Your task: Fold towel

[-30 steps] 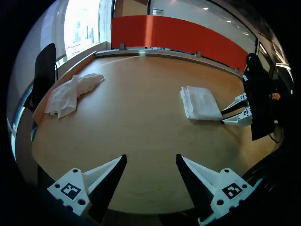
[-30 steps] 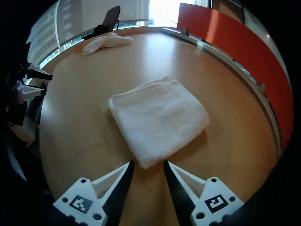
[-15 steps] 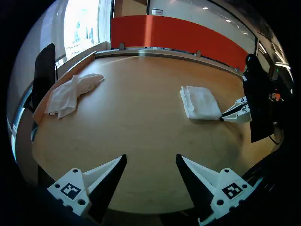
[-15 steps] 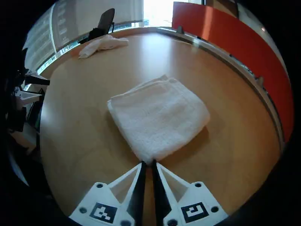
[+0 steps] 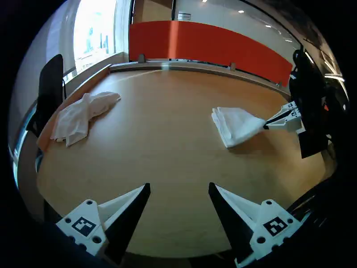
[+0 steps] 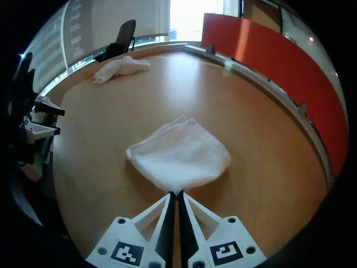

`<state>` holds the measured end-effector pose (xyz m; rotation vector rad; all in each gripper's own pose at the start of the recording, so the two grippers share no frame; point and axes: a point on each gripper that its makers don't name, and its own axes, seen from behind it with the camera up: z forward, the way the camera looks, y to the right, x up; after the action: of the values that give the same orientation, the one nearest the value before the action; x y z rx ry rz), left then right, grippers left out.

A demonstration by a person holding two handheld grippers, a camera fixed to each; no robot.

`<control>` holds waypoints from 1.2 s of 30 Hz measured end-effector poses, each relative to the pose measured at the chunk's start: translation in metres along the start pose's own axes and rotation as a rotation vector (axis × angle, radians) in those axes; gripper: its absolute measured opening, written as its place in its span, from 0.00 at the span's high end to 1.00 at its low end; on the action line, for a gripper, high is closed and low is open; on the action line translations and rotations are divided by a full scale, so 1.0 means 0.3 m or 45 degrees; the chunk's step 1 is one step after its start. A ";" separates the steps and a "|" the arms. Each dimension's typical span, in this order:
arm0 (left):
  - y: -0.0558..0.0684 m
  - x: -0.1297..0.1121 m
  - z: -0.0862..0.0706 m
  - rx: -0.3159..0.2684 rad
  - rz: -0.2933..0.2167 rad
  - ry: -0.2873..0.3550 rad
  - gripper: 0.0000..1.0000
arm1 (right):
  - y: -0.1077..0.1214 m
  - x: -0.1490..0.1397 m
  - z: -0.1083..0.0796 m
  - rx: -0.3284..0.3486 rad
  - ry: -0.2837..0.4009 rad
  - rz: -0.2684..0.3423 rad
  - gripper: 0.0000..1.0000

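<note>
Folded towel corner newly lifted, right hand-held gripper pinching it

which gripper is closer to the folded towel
Right. The right gripper is shut on the near corner of the folded towel. The left gripper hangs open far back from it, touching nothing.

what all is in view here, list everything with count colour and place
folded towel: 1, white, middle of the table, near corner pinched
crumpled towel: 1, white, table's far left edge by the chair
table: 1, light brown wood, under both towels
partition: 1, red-orange, along the table's far edge
chair: 1, black, beyond the table near the window
window: 1, bright, behind the chair
left gripper: 1, white and black, open over the table's near edge
right gripper: 1, white and black, shut on the folded towel's corner
</note>
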<state>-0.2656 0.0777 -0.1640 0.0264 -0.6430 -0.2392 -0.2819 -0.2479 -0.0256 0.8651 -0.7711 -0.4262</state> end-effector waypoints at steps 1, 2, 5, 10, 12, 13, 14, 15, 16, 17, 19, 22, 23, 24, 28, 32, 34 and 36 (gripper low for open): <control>0.002 0.008 0.002 -0.003 0.002 0.006 0.03 | 0.013 0.026 -0.012 -0.007 0.013 -0.005 0.96; 0.004 0.018 0.004 -0.006 0.004 0.012 0.03 | 0.028 0.056 -0.026 -0.015 0.027 -0.010 0.96; 0.012 0.048 0.009 -0.014 0.013 0.033 0.03 | 0.066 0.142 -0.066 -0.030 0.073 -0.030 0.96; 0.030 0.098 0.014 -0.029 0.027 0.067 0.03 | 0.115 0.260 -0.143 -0.032 0.134 -0.063 0.96; 0.037 0.116 0.015 -0.035 0.032 0.079 0.03 | 0.139 0.300 -0.176 -0.039 0.158 -0.070 0.96; 0.040 0.123 0.016 -0.038 0.033 0.083 0.03 | 0.153 0.316 -0.192 -0.045 0.170 -0.070 0.96; 0.043 0.130 0.016 -0.042 0.035 0.088 0.03 | 0.168 0.334 -0.210 -0.053 0.183 -0.071 0.96; 0.046 0.136 0.017 -0.045 0.038 0.091 0.03 | 0.184 0.345 -0.227 -0.060 0.192 -0.069 0.96; 0.048 0.142 0.017 -0.047 0.042 0.094 0.03 | 0.200 0.352 -0.244 -0.067 0.198 -0.065 0.96; 0.052 0.148 0.018 -0.050 0.046 0.098 0.03 | 0.218 0.360 -0.264 -0.074 0.206 -0.062 0.96; 0.056 0.156 0.019 -0.054 0.054 0.101 0.03 | 0.257 0.362 -0.300 -0.093 0.211 -0.055 0.96; 0.065 0.166 0.022 -0.060 0.064 0.104 0.03 | 0.324 0.351 -0.354 -0.125 0.212 -0.044 0.96; 0.068 0.168 0.023 -0.062 0.066 0.104 0.03 | 0.350 0.345 -0.373 -0.138 0.211 -0.040 0.96; 0.071 0.170 0.024 -0.064 0.067 0.103 0.03 | 0.372 0.335 -0.389 -0.148 0.207 -0.036 0.96; 0.083 0.172 0.027 -0.069 0.066 0.099 0.03 | 0.462 0.284 -0.455 -0.188 0.189 -0.016 0.96; 0.090 0.174 0.030 -0.067 0.065 0.093 0.03 | 0.552 0.221 -0.516 -0.223 0.169 0.014 0.96; 0.093 0.176 0.031 -0.065 0.066 0.090 0.03 | 0.594 0.189 -0.542 -0.239 0.157 0.029 0.96; 0.097 0.178 0.033 -0.062 0.067 0.086 0.03 | 0.637 0.154 -0.567 -0.255 0.143 0.047 0.96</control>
<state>-0.2241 0.0943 -0.1218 -0.0291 -0.5695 -0.2023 -0.1172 -0.0756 0.0786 0.6805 -0.6279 -0.4112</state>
